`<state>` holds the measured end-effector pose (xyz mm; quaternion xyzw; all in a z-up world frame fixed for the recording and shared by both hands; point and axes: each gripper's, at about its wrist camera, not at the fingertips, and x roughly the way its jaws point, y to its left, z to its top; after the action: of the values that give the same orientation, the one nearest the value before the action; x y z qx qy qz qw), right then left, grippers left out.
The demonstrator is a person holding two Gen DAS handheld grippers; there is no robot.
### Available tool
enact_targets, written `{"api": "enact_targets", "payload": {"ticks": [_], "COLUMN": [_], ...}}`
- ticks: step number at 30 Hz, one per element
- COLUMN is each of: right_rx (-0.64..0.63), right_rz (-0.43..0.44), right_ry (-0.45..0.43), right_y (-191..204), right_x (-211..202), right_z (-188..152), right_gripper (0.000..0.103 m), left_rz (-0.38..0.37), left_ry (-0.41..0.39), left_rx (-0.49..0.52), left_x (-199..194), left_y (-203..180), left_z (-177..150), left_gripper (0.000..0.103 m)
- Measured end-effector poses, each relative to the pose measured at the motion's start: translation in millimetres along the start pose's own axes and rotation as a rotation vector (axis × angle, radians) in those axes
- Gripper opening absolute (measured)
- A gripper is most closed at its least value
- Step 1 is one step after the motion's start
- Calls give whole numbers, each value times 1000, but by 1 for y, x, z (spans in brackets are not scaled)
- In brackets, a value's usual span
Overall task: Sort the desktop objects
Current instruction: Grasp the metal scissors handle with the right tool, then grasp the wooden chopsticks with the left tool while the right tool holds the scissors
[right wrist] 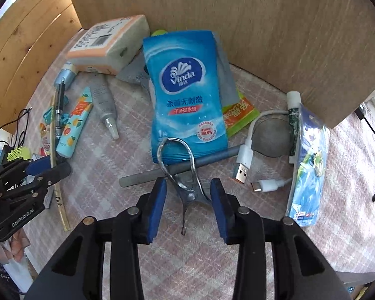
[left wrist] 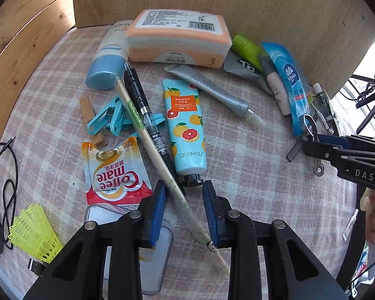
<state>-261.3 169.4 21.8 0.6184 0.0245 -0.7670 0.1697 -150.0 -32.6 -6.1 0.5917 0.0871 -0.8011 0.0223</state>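
Pointing steeply down at a pink plaid cloth (left wrist: 237, 150), the left gripper (left wrist: 185, 195) stands with its blue pads spread; a long wooden stick (left wrist: 147, 135) and the black "Click" pen (left wrist: 147, 115) pass diagonally between them, the left pad lying against the stick while the right pad stands clear. Just above the pads, at lower centre of the left view, ends the black cap of the SEOMOU hand-cream tube (left wrist: 185, 125) printed with grapefruit. Left of the pen lie a Coffee mate sachet (left wrist: 115, 172), blue clothes pegs (left wrist: 110, 122) and, at lower left, a yellow plastic shuttlecock (left wrist: 35, 232) beside a black cable (left wrist: 5, 175). Along the top sit an orange tissue pack (left wrist: 177, 37), a blue-capped AQUA bottle (left wrist: 107, 60) and a grey tube (left wrist: 212, 90).

In the right view, the right gripper (right wrist: 188, 195) is also parted, its pads flanking but not pressing a metal clamp-like tool (right wrist: 187, 180) at lower centre. The tool's looped end rests on a blue Vinda wet-wipe packet (right wrist: 185, 95) and crosses a grey rod (right wrist: 180, 168). To the right lie a white USB cable (right wrist: 247, 160), a grey disc (right wrist: 272, 137) and a blue blister pack (right wrist: 310, 165) standing on edge. A cardboard panel (right wrist: 237, 12) fills the upper frame.
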Motion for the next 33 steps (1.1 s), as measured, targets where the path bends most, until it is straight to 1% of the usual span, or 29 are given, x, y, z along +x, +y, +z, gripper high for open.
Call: {"api": "enact_targets", "payload": {"ticks": [1,2,6,11,13,16,17,19,20,22,24,26,27,29,30,33], "right_rx": [23,43,97,123,155,180,188,206,206,158,134,124,121,126,129,145], "right_rz": [22,42,99,87,108,98,95,120,118,54,37,16,11,14,11,2], "right_ry": [7,13,36,36,36,24,22,20,19,13,21,25,28,33,35,29], "right_y": [-3,-7,-18,-24,-28,-27,-18,-18,-19,-11,-6,-16,-15,-14,-14,-14], "right_x": [1,1,-2,-7,-8,-11,-18,-20,-22,-29,-29,-39,-40,-41,-42,-44], "right_z": [-3,-7,-37,-76,-89,-102,-101,-110,-112,-122,-126,-140,-143,-150,-155,-166], "right_gripper": [24,21,21,21,21,21,21,21,21,21,21,21,21,21,21,21], "left_rz": [1,2,-5,-28,-41,-58,-62,-70,-68,-68,-74,-80,-81,-87,-93,-107], "left_ry": [-2,-4,-7,-7,-3,-1,0,-2,-1,2,4,3,1,0,1,4], "left_rx": [1,4,9,39,45,46,45,53,61,73,76,73,74,74,73,78], "left_x": [0,0,-2,-4,-5,-7,-8,-9,-10,-11,-14,-14,-14,-16,-24,-25], "left_y": [0,-3,-6,-14,-16,-17,-17,-23,-25,-27,-25,-24,-23,-20,-21,-23], "left_z": [-2,-6,-18,-36,-44,-58,-64,-75,-81,-90,-95,-100,-98,-109,-97,-105], "left_gripper": [28,28,27,27,27,26,26,26,26,26,26,26,26,26,26,26]}}
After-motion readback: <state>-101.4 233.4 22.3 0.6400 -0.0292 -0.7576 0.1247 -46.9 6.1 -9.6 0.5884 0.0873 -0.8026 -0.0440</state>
